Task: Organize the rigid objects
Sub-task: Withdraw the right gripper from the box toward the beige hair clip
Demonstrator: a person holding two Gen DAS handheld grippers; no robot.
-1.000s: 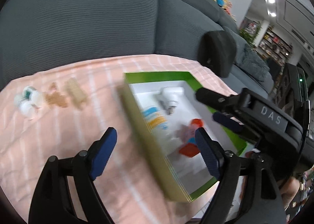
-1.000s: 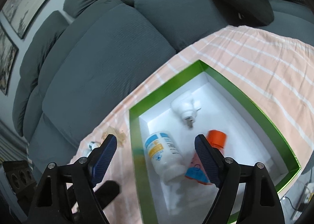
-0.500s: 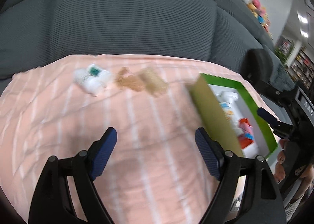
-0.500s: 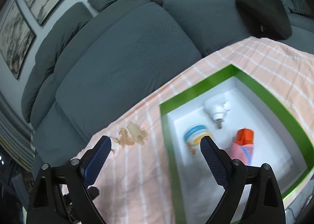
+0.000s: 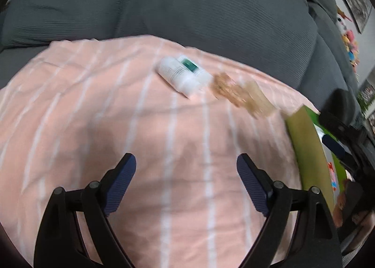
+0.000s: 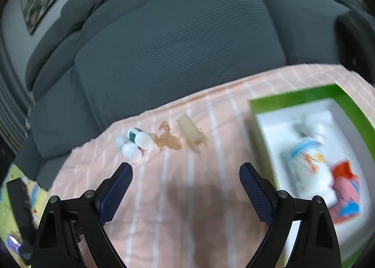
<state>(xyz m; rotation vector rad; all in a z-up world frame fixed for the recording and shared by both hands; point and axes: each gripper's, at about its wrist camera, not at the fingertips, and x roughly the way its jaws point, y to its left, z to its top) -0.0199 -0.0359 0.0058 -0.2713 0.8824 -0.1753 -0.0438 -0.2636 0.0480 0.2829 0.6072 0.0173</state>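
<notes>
- We see two small white bottles [image 5: 180, 78] lying on their sides, touching each other, on a peach cloth with white stripes [image 5: 93, 127]; one carries a green label.
- Just beside them lie a brown, irregular piece [image 6: 167, 140] and a pale tan block [image 6: 191, 132], the brown one between the bottles and the block.
- In the left wrist view these four things sit ahead of the left claw [image 5: 186, 171], well apart from its tips and a little to the right of its centre line.
- We read the left claw's jaws as spreading wider at this moment, with only cloth showing between them.
- In the right wrist view the bottles lie just beyond the tip of the right claw's [image 6: 186, 174] left finger [image 6: 117, 188], without touching it; the brown piece and tan block sit ahead, roughly between the two fingers' lines.
- The right claw stands wide apart and holds nothing.
- To the right of that claw is a green-rimmed box [image 6: 293, 97] with a white inside, holding a larger white bottle [image 6: 307, 167], a white plug-like item [image 6: 314, 122] and a red-and-pink packet [image 6: 346, 188].
- The cloth covers a seat in front of a grey sofa back [image 6: 175, 45].
- The pictures are blurred, so we cannot read labels.
</notes>
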